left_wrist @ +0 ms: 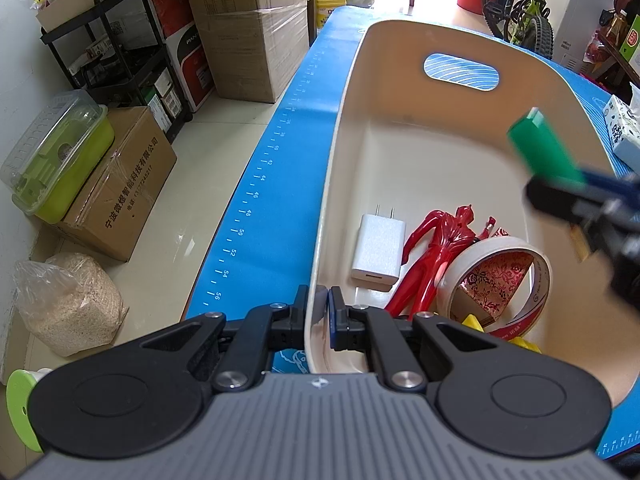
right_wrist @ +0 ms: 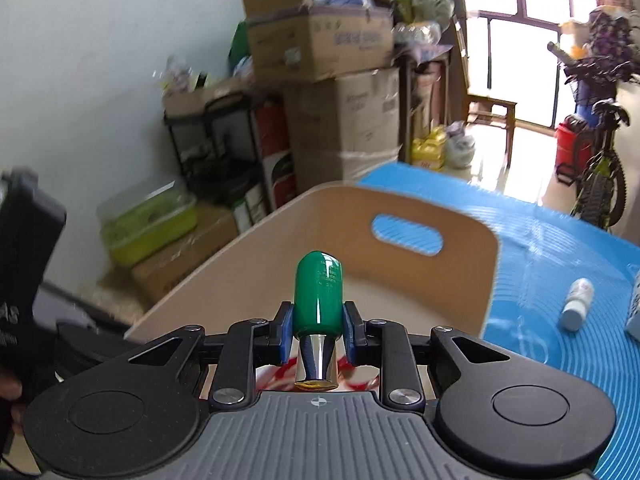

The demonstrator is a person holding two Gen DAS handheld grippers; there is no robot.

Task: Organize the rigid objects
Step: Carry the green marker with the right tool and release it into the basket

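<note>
A cream plastic bin (left_wrist: 440, 136) with a handle slot stands on the blue mat (left_wrist: 304, 128). Inside lie a white charger (left_wrist: 378, 250), a red toy figure (left_wrist: 436, 256), a tape roll (left_wrist: 500, 280) and a yellow piece (left_wrist: 472, 322). My left gripper (left_wrist: 319, 300) is shut on the bin's near left rim. My right gripper (right_wrist: 319, 324) is shut on a green bottle (right_wrist: 319, 296) with a shiny metal neck, held above the bin (right_wrist: 280, 240). In the left wrist view the green bottle (left_wrist: 544, 148) hovers over the bin's right side.
A small white bottle (right_wrist: 578, 300) lies on the mat right of the bin, near a tissue pack (left_wrist: 624, 132). Cardboard boxes (left_wrist: 248, 28), a black rack (left_wrist: 120, 52) and a green container (left_wrist: 60, 160) stand on the floor to the left. A bicycle (left_wrist: 520, 4) stands at the back.
</note>
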